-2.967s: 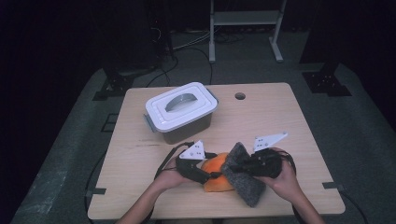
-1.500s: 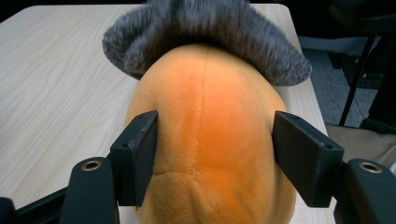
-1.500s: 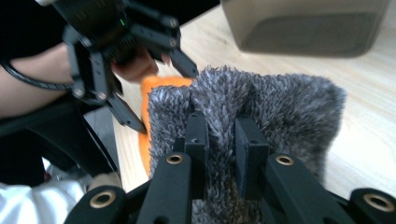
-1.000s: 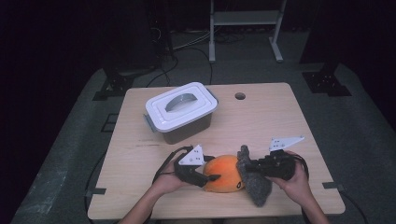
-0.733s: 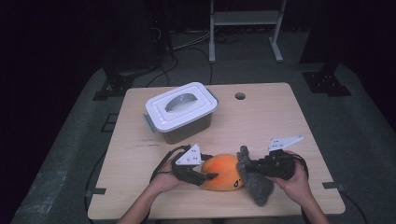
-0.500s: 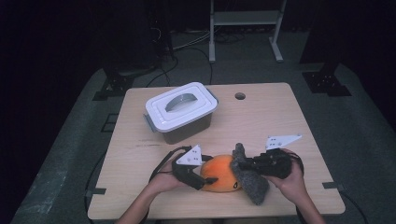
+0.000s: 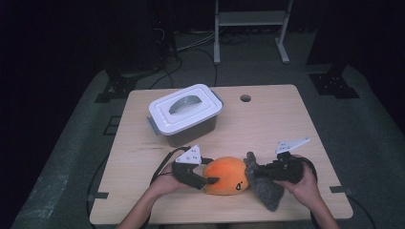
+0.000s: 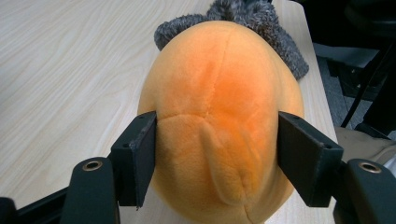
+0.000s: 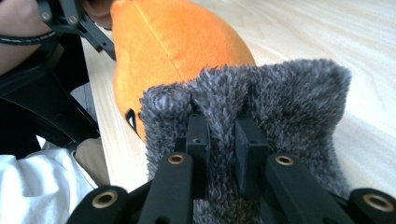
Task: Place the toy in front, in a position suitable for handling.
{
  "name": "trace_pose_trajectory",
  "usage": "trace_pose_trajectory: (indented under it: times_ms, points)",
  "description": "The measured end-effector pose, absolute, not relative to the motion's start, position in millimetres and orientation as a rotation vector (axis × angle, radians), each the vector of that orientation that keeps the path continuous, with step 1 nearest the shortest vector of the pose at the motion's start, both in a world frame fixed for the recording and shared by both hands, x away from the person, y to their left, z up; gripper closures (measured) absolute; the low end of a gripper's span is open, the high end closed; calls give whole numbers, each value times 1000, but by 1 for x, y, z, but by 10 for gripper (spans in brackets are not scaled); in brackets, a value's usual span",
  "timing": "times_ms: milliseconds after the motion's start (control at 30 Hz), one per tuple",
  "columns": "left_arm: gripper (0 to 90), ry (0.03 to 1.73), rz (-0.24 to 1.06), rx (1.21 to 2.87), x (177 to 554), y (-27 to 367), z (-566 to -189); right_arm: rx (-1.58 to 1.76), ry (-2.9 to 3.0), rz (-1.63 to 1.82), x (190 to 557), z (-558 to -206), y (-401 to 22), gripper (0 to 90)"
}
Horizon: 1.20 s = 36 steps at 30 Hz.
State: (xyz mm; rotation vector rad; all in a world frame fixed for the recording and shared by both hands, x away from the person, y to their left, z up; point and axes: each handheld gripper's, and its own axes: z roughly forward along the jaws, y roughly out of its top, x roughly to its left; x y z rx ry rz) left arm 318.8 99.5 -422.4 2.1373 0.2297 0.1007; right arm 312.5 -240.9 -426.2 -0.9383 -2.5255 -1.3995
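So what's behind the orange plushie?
Seen from the left gripper, grey fuzzy fabric pokes out behind the orange plush. The right gripper pinches it. The plush covers where they meet.

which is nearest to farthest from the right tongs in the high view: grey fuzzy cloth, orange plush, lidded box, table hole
1. grey fuzzy cloth: pinched in the right tongs.
2. orange plush: just left of the cloth, touching it.
3. table hole: far edge, straight beyond.
4. lidded box: far left. Hole and box are close to call.
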Motion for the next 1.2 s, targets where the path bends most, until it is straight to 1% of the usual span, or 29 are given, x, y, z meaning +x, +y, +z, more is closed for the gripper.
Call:
trace_pose_trajectory:
  times_ms: [33,200,267,333,367,400,433,467,500,567,600,667,767,967,1067,1200]
  points:
    - [318,226,100,2132,318,99,-423,-936,-2526,-1417,312,-423,-241,775]
    - [316,170,114,2137,314,93,-421,-860,-2484,-1583,307,-398,-232,772]
    - [305,157,118,2136,311,92,-420,-835,-2502,-1579,306,-396,-226,770]
    - [264,170,110,2137,311,90,-419,-824,-2541,-1509,306,-403,-219,770]
    - [213,194,101,2141,312,89,-419,-822,-2548,-1484,306,-408,-218,770]
    - [186,221,80,2146,313,88,-420,-825,-2532,-1473,307,-411,-218,770]
    - [188,221,80,2141,314,88,-421,-830,-2511,-1464,308,-412,-220,772]
    - [210,216,85,2133,314,87,-422,-834,-2517,-1460,308,-412,-222,773]
    - [243,215,101,2130,313,86,-422,-844,-2524,-1445,307,-411,-224,773]
    - [335,190,155,2123,309,85,-419,-843,-2547,-1441,306,-408,-225,776]
    - [365,180,186,2114,307,84,-418,-843,-2561,-1442,305,-404,-225,777]
    - [391,155,228,2100,304,82,-416,-824,-2584,-1447,304,-395,-224,777]
    - [401,110,277,2106,300,75,-414,-764,-2628,-1475,303,-379,-215,777]
    - [392,90,274,2087,296,68,-416,-665,-2697,-1448,308,-360,-185,775]
    - [384,67,283,2098,294,67,-416,-635,-2729,-1407,311,-360,-173,775]
    - [379,45,273,2105,294,71,-419,-620,-2727,-1372,310,-363,-169,775]
